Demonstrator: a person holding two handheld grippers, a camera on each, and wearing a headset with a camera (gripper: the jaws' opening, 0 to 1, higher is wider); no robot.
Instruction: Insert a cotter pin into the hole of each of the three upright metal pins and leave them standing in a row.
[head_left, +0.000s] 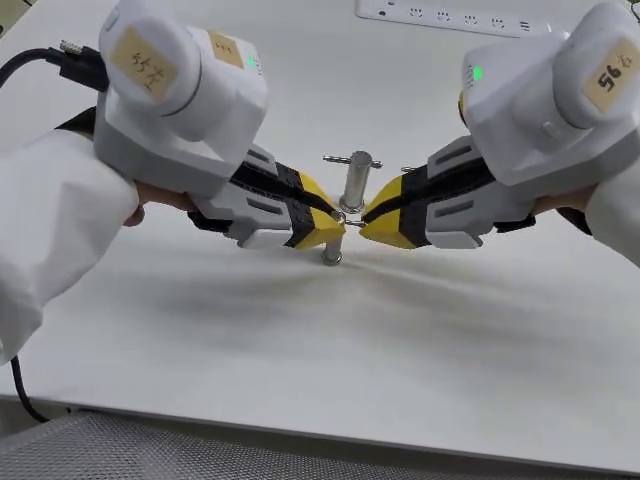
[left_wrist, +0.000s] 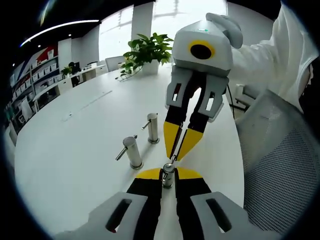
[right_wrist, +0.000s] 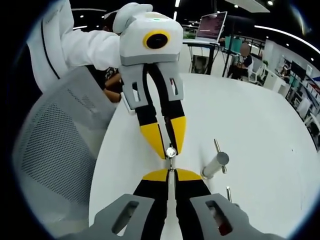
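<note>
1. Left tool, lower centre of the left gripper view: pressed together around the head of the third metal pin, held upright with its base on the table.
2. Right tool, lower centre of the right gripper view: pinching a thin cotter pin, tip right at the clamped pin's head, nose to nose with the other tool.
3. Cannot tell whether the tip has entered the hole; too small to see.
4. Left of centre in the left gripper view: nearer finished pin and farther finished pin, both upright, each with a cotter pin through it, close together and apart from the tools.
5. Likely risks:
   - missing the hole or bending the cotter pin if pushed off-axis;
   - tipping the clamped pin if let go under side force;
   - knocking the neighbours over with a wide swing on withdrawal, breaking the row.
6. Surface: smooth, white, matte. Power strip at the upper right of the head view.
7. Room: bright office. Potted plant at top centre of the left gripper view, shelves at upper left, mesh chair at left of the right gripper view.
</note>
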